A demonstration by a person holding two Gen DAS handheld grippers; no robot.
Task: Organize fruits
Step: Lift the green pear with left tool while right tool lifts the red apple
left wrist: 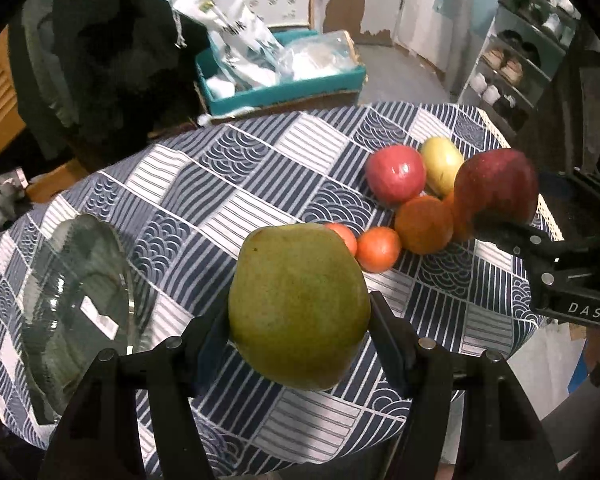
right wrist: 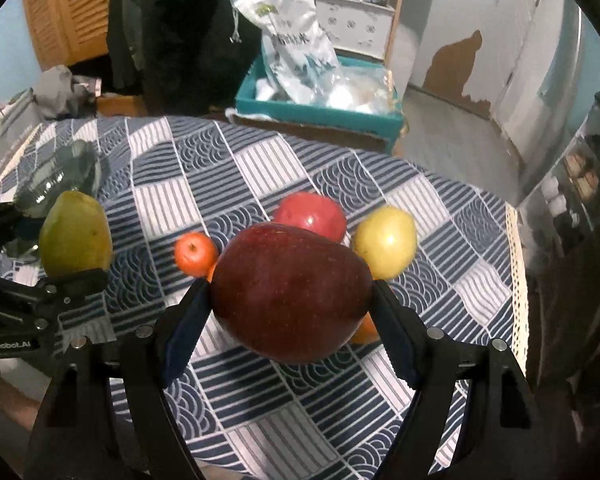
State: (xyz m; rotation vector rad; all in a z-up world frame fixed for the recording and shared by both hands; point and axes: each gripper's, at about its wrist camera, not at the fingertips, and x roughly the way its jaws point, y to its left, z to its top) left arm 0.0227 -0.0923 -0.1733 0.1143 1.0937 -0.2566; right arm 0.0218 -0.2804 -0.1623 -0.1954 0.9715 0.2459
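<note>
My left gripper (left wrist: 300, 322) is shut on a green pear (left wrist: 298, 304), held above the patterned tablecloth; the same green pear (right wrist: 75, 234) shows at the left of the right wrist view. My right gripper (right wrist: 290, 302) is shut on a dark red apple (right wrist: 290, 292), also lifted off the table, and that dark red apple (left wrist: 496, 188) appears at the right of the left wrist view. On the cloth lie a lighter red apple (left wrist: 396, 180), a yellow pear (left wrist: 442, 164), an orange (left wrist: 424, 224) and two small tangerines (left wrist: 378, 248). A clear glass bowl (left wrist: 80, 300) stands at the left.
The round table (right wrist: 260, 168) carries a blue and white cloth. Beyond its far edge sits a teal box (left wrist: 276, 92) with plastic bags. A shoe rack (left wrist: 524, 60) stands at the right, and dark clothing hangs at the back left.
</note>
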